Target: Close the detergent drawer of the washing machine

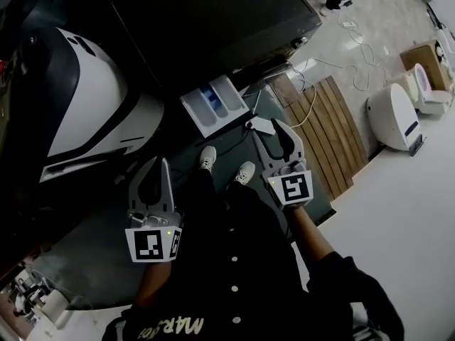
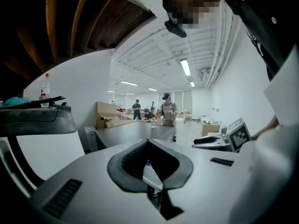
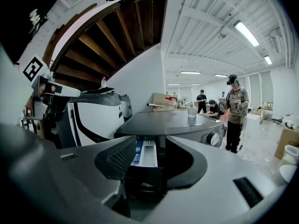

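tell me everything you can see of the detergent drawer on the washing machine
The white plastic detergent drawer is a shallow rectangular tray, open and pulled well out of the front of the dark grey washing machine. It sits level and juts toward the person. Inside, dividers split it into long compartments, one with a blue insert and the others pale. Whether anything is in them can't be told. Nothing touches the drawer: the right tongs are open, pointed at it and short of its front edge.
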Demonstrator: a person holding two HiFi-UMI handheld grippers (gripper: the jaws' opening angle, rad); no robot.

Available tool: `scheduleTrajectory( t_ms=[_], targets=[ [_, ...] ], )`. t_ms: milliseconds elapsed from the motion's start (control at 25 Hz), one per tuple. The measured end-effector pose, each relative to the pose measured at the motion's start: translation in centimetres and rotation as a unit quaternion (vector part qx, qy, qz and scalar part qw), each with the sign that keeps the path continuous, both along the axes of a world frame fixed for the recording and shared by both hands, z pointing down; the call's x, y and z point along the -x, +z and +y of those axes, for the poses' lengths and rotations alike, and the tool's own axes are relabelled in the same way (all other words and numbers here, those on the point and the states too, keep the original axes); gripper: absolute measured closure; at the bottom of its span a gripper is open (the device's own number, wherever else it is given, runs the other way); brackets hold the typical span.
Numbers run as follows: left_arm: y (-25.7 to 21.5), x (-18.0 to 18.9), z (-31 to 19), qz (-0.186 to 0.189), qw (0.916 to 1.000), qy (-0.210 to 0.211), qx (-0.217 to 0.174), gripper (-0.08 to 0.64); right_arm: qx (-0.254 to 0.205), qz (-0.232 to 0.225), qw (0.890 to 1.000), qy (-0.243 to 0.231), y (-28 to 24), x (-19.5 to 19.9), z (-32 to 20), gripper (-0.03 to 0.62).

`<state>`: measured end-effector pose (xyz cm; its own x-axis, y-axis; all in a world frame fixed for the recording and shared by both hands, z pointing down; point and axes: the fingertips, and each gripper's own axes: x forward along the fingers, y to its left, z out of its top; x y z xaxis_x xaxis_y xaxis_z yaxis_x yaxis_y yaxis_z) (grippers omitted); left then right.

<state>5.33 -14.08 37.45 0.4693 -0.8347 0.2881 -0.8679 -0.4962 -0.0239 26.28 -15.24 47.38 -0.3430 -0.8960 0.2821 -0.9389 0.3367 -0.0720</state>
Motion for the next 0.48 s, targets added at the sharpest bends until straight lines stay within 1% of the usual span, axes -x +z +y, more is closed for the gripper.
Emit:
scheduleTrajectory(
  t_ms=[160,320,480],
  targets=[
    [1.0,-0.1,1.4,-0.003,0.9999,-0.010,0.011,0.557,0.015,0.004,1.000,-0.011,2.2,0.5,0.2,0.400],
    [1.8,-0.2,2.7,-0.003,0.9995,-0.024,0.020,0.557,0.051,0.011,0.999,-0.017,4.7,1.0,0.7,0.399],
    [2.6,-0.1,3.8,-0.003,0.9989,-0.038,0.029,0.557,0.064,0.009,0.998,-0.028,6.3,1.9,1.1,0.397]
  ],
)
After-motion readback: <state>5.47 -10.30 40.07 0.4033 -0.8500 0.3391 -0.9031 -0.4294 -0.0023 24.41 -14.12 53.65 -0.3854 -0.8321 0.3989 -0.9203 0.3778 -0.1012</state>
